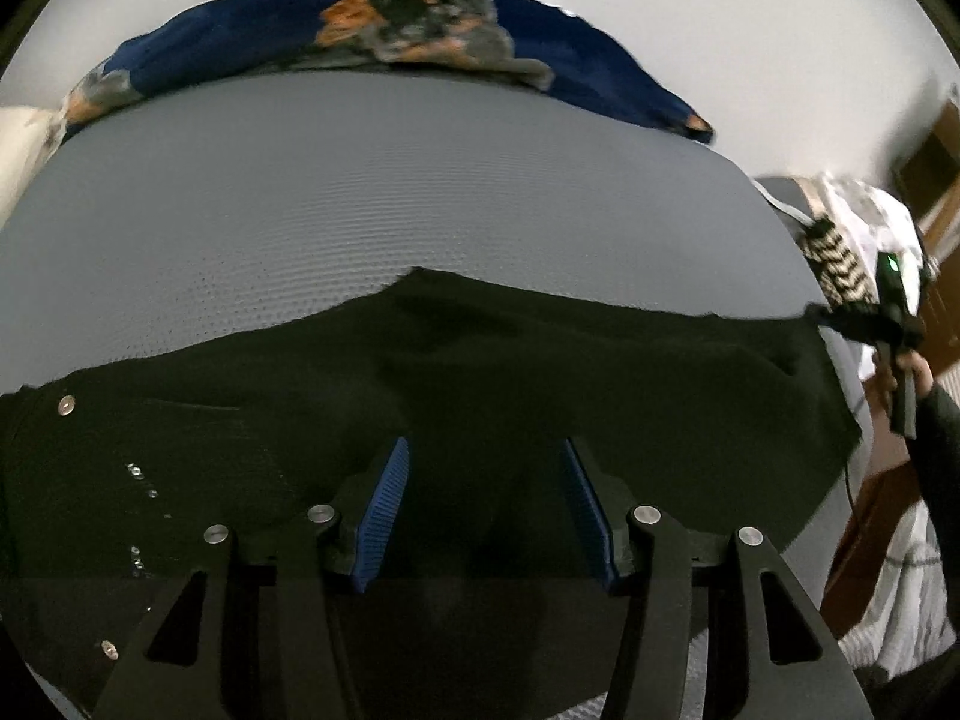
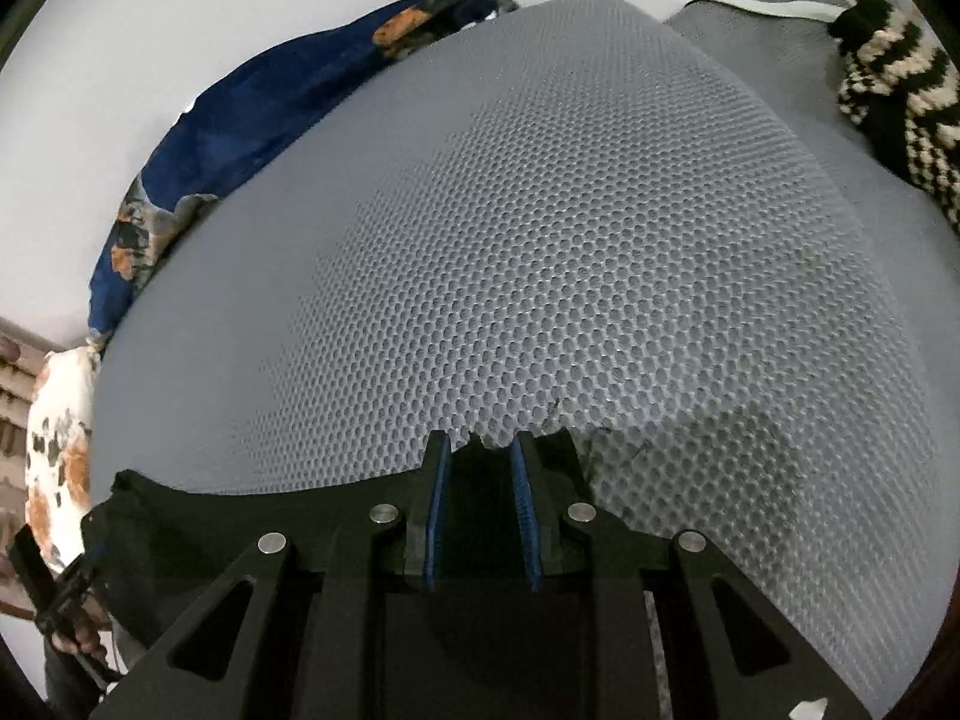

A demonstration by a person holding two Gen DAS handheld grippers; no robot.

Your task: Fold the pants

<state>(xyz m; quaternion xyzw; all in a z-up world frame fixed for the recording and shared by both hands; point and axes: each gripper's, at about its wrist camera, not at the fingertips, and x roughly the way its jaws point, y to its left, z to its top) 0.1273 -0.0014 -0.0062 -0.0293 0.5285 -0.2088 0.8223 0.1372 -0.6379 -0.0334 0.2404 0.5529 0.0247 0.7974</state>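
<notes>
Two grippers work a pair of black pants (image 1: 456, 384) spread across a grey honeycomb-textured mattress (image 1: 372, 180).

Left gripper (image 1: 486, 510) hovers over the middle of the cloth, fingers wide apart and holding nothing. Right gripper (image 2: 480, 504) sits at the fabric's edge, fingers narrowed with dark cloth between them, though whether it is actually pinched cannot be told. Pants look soft, limp and light, likely to sag and wrinkle; hems, waistband or corners seem best to take. A blue flowered blanket (image 1: 420, 24) lies at twelve o'clock.
</notes>
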